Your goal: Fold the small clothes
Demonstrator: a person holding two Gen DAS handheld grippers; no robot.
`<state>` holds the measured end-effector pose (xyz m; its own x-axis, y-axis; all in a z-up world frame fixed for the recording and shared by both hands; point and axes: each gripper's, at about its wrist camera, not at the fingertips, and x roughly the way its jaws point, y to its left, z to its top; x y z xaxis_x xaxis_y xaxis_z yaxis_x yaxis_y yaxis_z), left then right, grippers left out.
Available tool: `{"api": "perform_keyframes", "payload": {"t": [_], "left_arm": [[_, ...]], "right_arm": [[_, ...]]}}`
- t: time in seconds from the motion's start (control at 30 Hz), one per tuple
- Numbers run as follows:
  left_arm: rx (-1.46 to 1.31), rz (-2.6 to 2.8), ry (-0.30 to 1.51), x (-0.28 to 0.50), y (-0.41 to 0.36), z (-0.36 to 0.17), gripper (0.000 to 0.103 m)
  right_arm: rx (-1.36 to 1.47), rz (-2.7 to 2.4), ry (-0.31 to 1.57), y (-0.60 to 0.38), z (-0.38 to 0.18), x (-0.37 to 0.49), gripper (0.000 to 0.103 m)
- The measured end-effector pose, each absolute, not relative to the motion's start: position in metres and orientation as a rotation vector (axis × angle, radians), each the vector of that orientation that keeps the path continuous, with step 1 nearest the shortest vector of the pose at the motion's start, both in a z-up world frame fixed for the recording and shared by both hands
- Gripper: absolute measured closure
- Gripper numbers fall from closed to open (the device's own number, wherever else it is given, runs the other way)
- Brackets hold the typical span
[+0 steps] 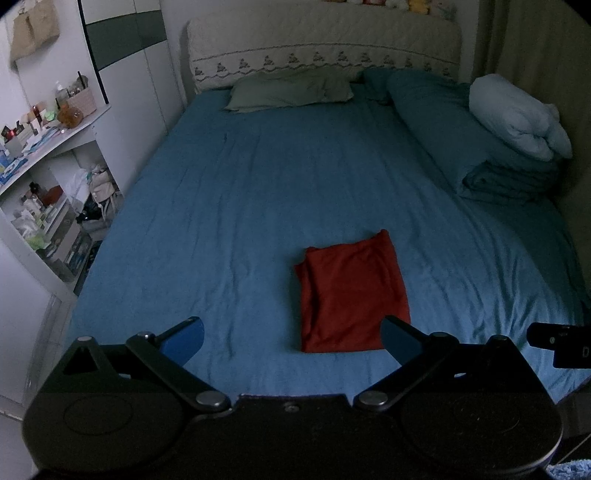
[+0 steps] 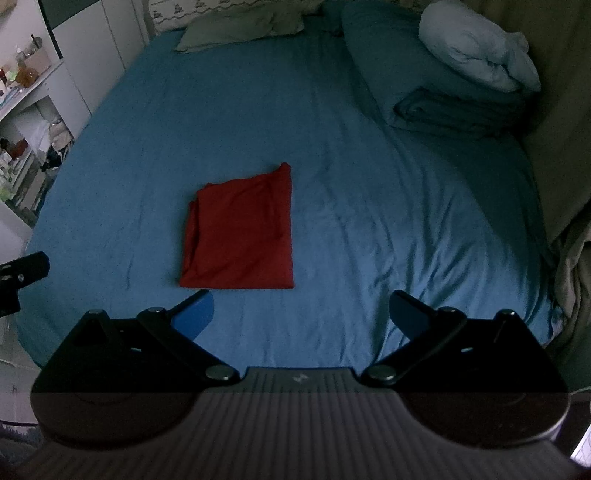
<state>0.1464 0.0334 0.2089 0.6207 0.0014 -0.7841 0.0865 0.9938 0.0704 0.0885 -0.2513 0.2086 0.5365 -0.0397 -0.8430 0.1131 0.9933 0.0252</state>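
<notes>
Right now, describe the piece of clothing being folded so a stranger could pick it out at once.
Start from the big bed with the blue sheet that fills the room. On its near half, well short of the green pillow and the rolled bedding at the far right, lies the red garment, folded flat into a rough rectangle. It is the only red thing on the bed.

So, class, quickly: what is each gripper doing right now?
Left gripper: open, holding nothing.
Right gripper: open, holding nothing.

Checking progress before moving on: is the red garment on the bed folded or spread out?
Folded. The red garment lies as a compact rectangle on the blue sheet, stacked layer edges showing along its left side. Neither gripper touches it.
</notes>
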Motion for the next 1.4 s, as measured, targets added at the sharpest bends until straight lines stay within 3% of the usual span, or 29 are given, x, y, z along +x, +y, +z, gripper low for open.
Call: {"api": "perform_keyframes", "payload": {"t": [1.4], "left_arm": [[0.143,-0.063,0.86,0.143,0.049,0.214,0.0]], "right_arm": [[0.08,-0.108,1.008,-0.249,0.205,0.083,0.0]]}}
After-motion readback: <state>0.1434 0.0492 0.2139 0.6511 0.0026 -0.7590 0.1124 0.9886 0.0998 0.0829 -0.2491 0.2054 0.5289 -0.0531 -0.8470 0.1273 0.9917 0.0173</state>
